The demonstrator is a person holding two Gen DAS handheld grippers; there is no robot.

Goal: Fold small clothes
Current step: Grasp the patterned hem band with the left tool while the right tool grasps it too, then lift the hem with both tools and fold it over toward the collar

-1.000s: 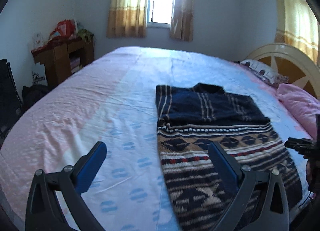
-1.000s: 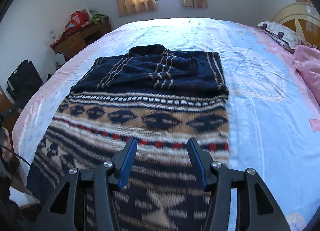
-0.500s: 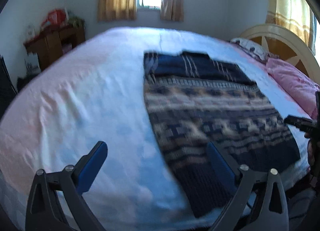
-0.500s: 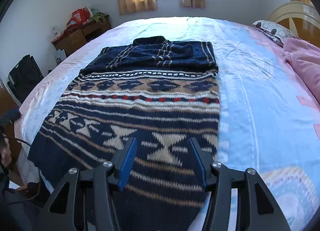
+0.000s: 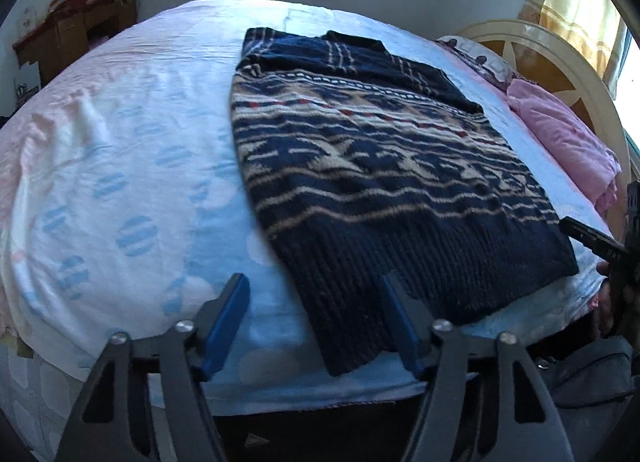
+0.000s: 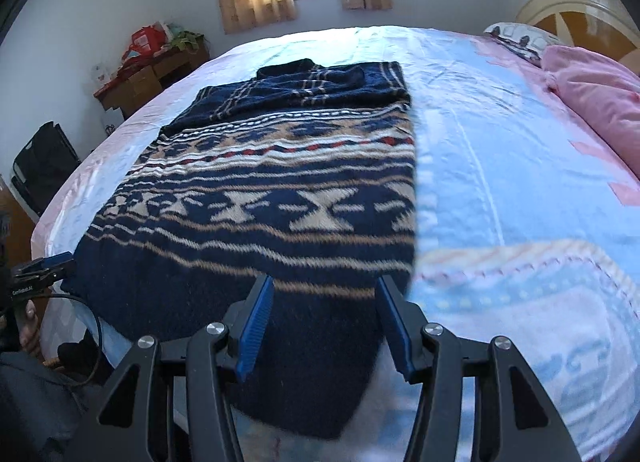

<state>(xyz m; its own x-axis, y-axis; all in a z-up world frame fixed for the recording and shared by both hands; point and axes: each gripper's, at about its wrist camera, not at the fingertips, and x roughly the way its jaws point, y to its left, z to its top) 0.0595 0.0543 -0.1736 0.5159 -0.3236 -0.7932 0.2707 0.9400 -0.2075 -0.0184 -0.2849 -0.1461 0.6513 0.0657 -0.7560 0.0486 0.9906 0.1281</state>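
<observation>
A navy, tan and white patterned knit sweater (image 5: 372, 165) lies flat on the bed, sleeves folded in across its top, hem toward me; it also shows in the right wrist view (image 6: 280, 197). My left gripper (image 5: 316, 322) is open and empty, just above the sweater's near left hem corner at the bed edge. My right gripper (image 6: 324, 326) is open and empty, over the sweater's near right hem corner. The right gripper's tip (image 5: 588, 240) shows at the right edge of the left wrist view; the left gripper's tip (image 6: 44, 268) shows at the left edge of the right wrist view.
The bed has a light blue and pink sheet (image 5: 132, 165). A pink blanket (image 6: 596, 93) and pillow lie by the cream headboard (image 5: 560, 57) on the right. A wooden desk (image 6: 148, 77) with clutter stands at the far left wall. A black bag (image 6: 44, 157) sits beside the bed.
Both grippers have drawn back toward the near edge of the bed, from over the sweater's middle to its hem. The left gripper's fingers stand closer together than before. The sweater has not moved.
</observation>
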